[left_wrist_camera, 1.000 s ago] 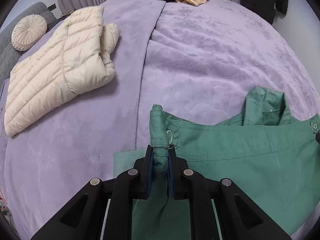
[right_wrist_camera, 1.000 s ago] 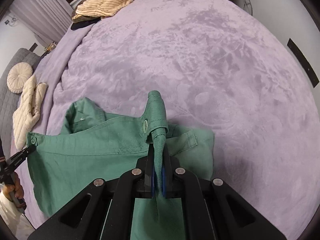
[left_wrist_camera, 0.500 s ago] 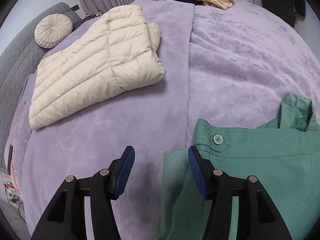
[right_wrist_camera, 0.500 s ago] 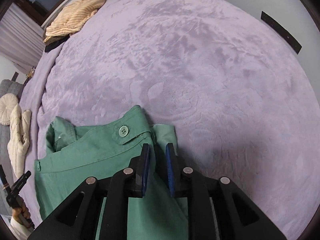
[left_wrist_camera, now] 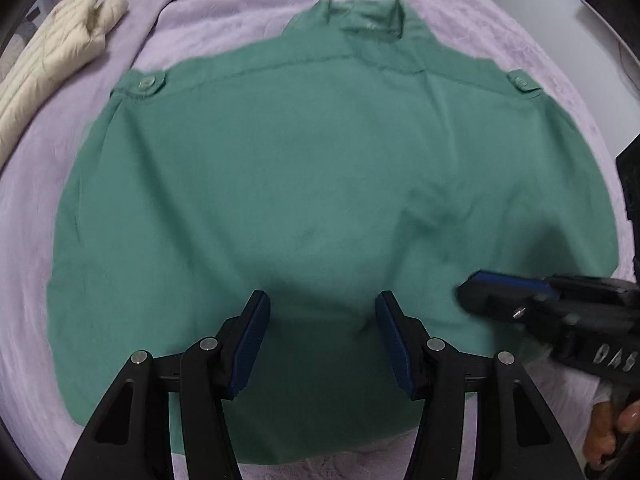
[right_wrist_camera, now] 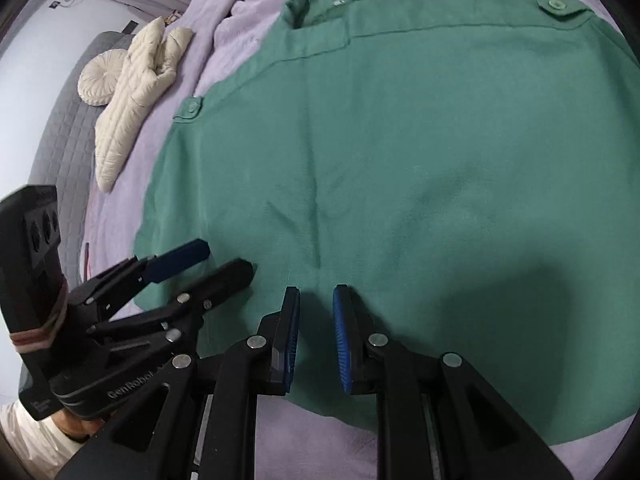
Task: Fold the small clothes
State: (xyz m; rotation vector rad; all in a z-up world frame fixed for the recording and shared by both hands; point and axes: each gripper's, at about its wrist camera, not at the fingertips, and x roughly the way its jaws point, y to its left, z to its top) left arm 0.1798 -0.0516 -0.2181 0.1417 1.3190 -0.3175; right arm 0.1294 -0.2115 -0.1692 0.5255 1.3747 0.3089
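Note:
A green shirt (left_wrist_camera: 300, 160) (right_wrist_camera: 400, 140) lies spread flat on the purple bedspread (left_wrist_camera: 24, 220). Its collar (left_wrist_camera: 364, 12) points away and a buttoned tab sits on each shoulder. My left gripper (left_wrist_camera: 320, 300) (right_wrist_camera: 226, 258) hovers open over the near hem, left of centre, with nothing between its blue pads. My right gripper (right_wrist_camera: 316, 292) (left_wrist_camera: 472, 288) is close beside it over the same hem. Its jaws stand a narrow gap apart and are closing, and I see no cloth pinched between them.
A cream puffer jacket (left_wrist_camera: 52, 52) (right_wrist_camera: 132, 92) lies on the bed to the left of the shirt. Behind it are a round cushion (right_wrist_camera: 100, 76) and a grey quilted sofa (right_wrist_camera: 60, 140). A hand (left_wrist_camera: 612, 432) holds the right gripper's handle.
Both grippers let go of the shoulder tabs, and the shirt now lies flat. Both hands have drawn back and down to the near hem. The right jaws have narrowed slightly.

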